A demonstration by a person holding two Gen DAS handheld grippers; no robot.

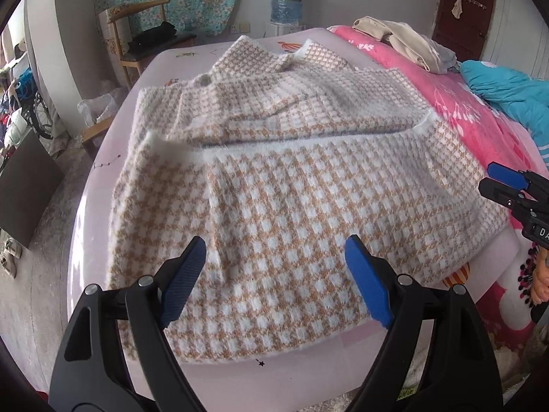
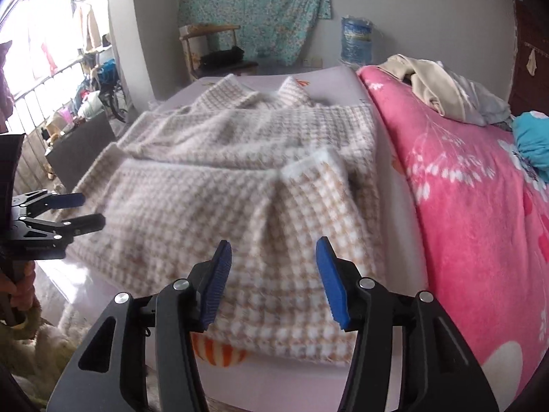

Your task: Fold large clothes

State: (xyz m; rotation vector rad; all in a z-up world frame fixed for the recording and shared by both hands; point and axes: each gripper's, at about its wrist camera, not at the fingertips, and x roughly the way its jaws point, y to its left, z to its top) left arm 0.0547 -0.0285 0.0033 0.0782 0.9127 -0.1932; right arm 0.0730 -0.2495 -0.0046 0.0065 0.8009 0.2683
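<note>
1. While the fuzzy tan-and-white houndstooth knit garment (image 1: 291, 178) lies partly folded on the pale pink bed sheet (image 1: 219, 377), the left gripper (image 1: 274, 257) hovers above its near hem — jaws spread, empty.
2. The right gripper (image 2: 272, 257) hangs over the garment's corner — jaws apart, pinching nothing.

A pale grey wall (image 2: 411, 7) closes the far side of the room, with a teal floral cloth (image 2: 254, 10) hung across it. Below the cloth stands a wooden chair (image 1: 144, 37) holding dark folded items, and to its right a blue water bottle (image 1: 287, 1) sits on a white dispenser. A dark brown door (image 1: 466, 13) carries a rail of hooks. The bed (image 1: 89, 206) wears a pale pink sheet, with a bright pink floral blanket (image 2: 463, 171) alongside and a turquoise quilt (image 1: 507, 92) beyond. Daylight floods through a barred window (image 2: 37, 51), beside a bicycle (image 2: 113, 99) and clutter. The floor (image 1: 37, 292) is grey and speckled.
</note>
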